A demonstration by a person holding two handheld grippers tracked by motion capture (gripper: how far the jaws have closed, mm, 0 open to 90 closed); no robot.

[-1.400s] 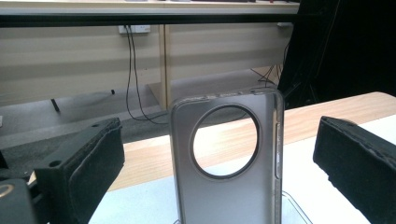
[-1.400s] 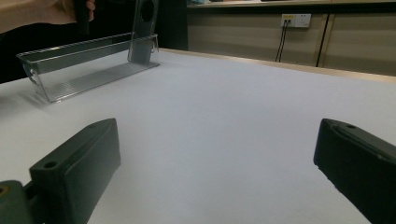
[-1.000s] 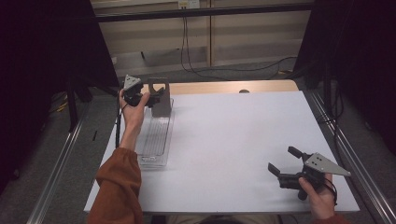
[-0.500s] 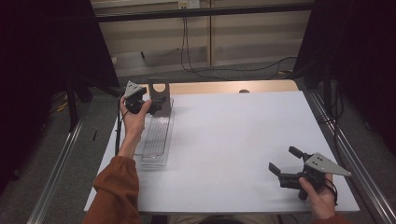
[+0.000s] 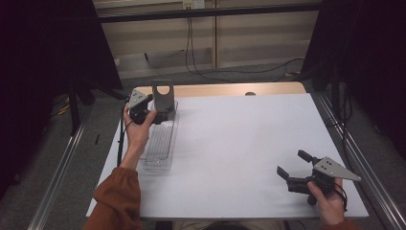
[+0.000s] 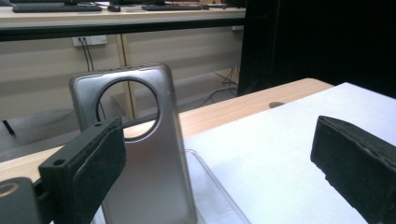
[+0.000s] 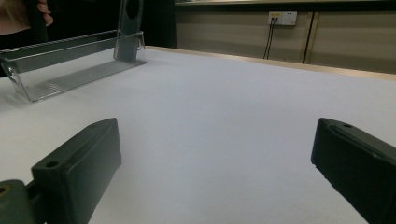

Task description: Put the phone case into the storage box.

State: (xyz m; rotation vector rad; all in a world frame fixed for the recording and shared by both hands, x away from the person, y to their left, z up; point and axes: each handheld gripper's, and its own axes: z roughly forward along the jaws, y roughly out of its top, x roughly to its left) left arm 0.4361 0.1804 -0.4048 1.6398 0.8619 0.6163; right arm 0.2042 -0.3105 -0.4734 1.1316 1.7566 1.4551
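A grey phone case (image 6: pixel 140 149) stands upright, long axis vertical, at the far end of a clear tray (image 5: pixel 160 143) on the desk's (image 5: pixel 249 139) left side, just ahead of the released left claw (image 5: pixel 152 108); the right claw (image 5: pixel 293 166), also released, rests well apart

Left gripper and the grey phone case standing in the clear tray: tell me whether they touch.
Cannot tell. In the left gripper view the left gripper is open, and its left pad overlaps the phone case without showing contact or gap. The high view doesn't settle it either.

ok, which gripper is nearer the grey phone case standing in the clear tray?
Left. The left gripper is right beside the phone case, jaws open; the right gripper sits far off, at the table's near right corner.
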